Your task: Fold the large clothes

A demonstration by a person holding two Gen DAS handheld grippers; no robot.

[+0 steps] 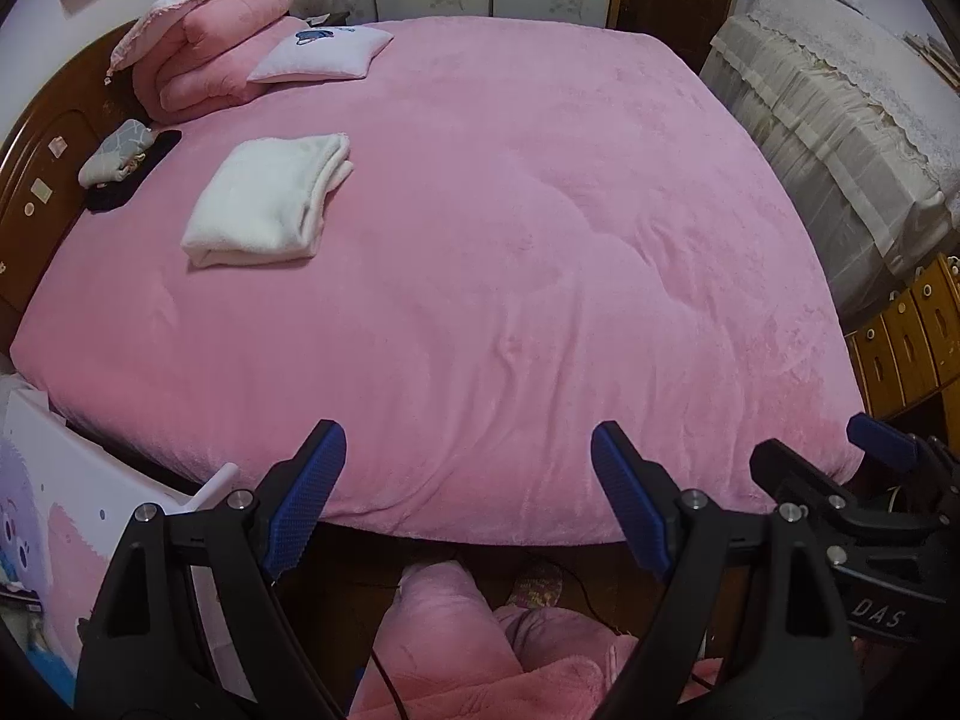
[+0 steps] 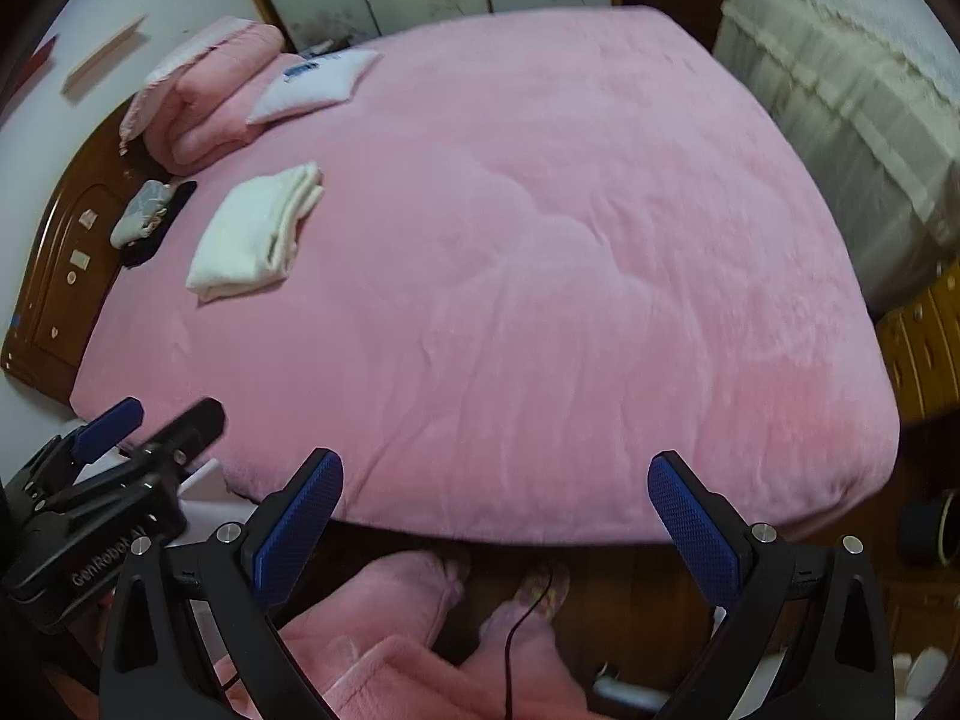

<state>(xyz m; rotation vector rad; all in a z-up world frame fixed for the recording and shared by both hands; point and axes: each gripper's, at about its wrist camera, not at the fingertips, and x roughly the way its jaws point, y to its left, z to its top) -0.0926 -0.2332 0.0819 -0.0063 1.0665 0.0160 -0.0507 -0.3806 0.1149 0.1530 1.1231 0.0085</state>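
- Left gripper (image 1: 468,498): jaws spread wide, empty, held above the near edge of the bed.
- Right gripper (image 2: 495,525): jaws likewise spread, gripping nothing; it shows at the lower right of the left wrist view.
- Pink fleece legs (image 1: 444,630) and a slipper (image 2: 543,588): on the floor below both grippers.
- Pink bedspread (image 1: 510,240): covers the bed, lightly creased.
- Folded white garment (image 1: 267,201): lies on the bedspread near the headboard (image 1: 42,180), well apart from both grippers.
- Folded pink quilt (image 1: 204,42) and white pillow (image 1: 321,54): at the far left corner.
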